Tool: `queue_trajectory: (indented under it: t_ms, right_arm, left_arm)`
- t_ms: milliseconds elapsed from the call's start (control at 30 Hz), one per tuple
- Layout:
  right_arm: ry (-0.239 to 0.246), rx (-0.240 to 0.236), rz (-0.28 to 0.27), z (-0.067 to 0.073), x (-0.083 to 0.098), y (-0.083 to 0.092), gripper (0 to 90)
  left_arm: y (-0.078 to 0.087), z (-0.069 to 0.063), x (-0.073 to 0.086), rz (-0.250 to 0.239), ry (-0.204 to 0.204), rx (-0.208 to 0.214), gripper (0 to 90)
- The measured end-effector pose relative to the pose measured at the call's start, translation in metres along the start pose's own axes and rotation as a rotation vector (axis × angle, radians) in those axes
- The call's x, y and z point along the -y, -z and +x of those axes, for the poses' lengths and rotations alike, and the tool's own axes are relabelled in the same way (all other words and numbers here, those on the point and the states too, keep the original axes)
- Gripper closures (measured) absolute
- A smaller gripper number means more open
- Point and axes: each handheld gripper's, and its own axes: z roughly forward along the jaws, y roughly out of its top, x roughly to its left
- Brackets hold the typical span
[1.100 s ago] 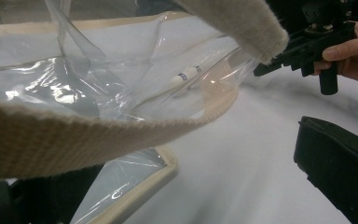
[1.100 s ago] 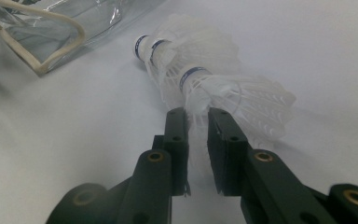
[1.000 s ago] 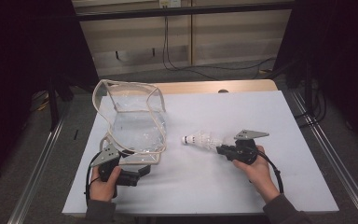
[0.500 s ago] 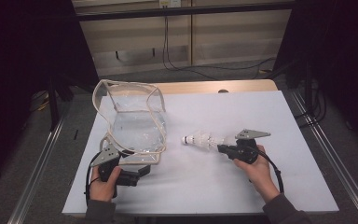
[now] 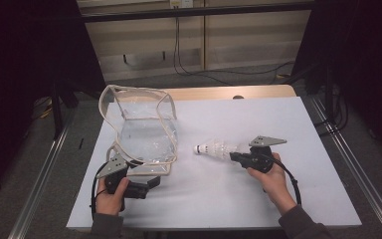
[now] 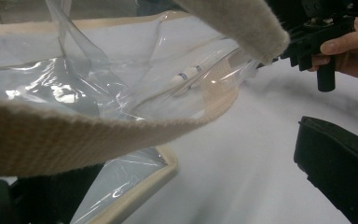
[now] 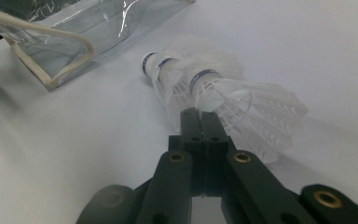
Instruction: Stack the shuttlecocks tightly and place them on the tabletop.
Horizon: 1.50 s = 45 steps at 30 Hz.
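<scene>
Since a second ago: right gripper (image 5: 236, 155) jaws closing the last bit, now pinching shut on the skirt edge of the stacked white shuttlecocks (image 5: 214, 148); otherwise hardly anything shifting, both hands staying put. Shuttlecocks lying at centre frame on the white tabletop (image 5: 278, 199), cork ends pointing left toward the clear plastic bag (image 5: 146, 134), close to it yet apart. Left gripper (image 5: 151, 182), lower left, sitting at the bag's front corner near its beige webbing strap (image 6: 98, 135); jaws' state impossible to tell. Judging the step: securing the shuttlecocks for bagging. Next, probably lifting them clear and steering them into the bag's mouth, needing that opening propped wide.
</scene>
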Motion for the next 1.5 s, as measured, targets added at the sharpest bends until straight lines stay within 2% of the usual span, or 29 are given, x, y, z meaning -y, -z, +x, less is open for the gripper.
queue_trajectory:
  t_ms: [533, 1500]
  right_arm:
    - [0.022, -0.009, 0.014, 0.005, -0.002, -0.009, 90.0]
    - [0.025, -0.031, 0.024, 0.008, -0.001, -0.018, 90.0]
  left_arm:
    - [0.003, 0.001, 0.001, -0.011, 0.01, -0.005, 2.1]
    - [0.002, 0.001, 0.002, -0.008, 0.007, -0.005, 2.1]
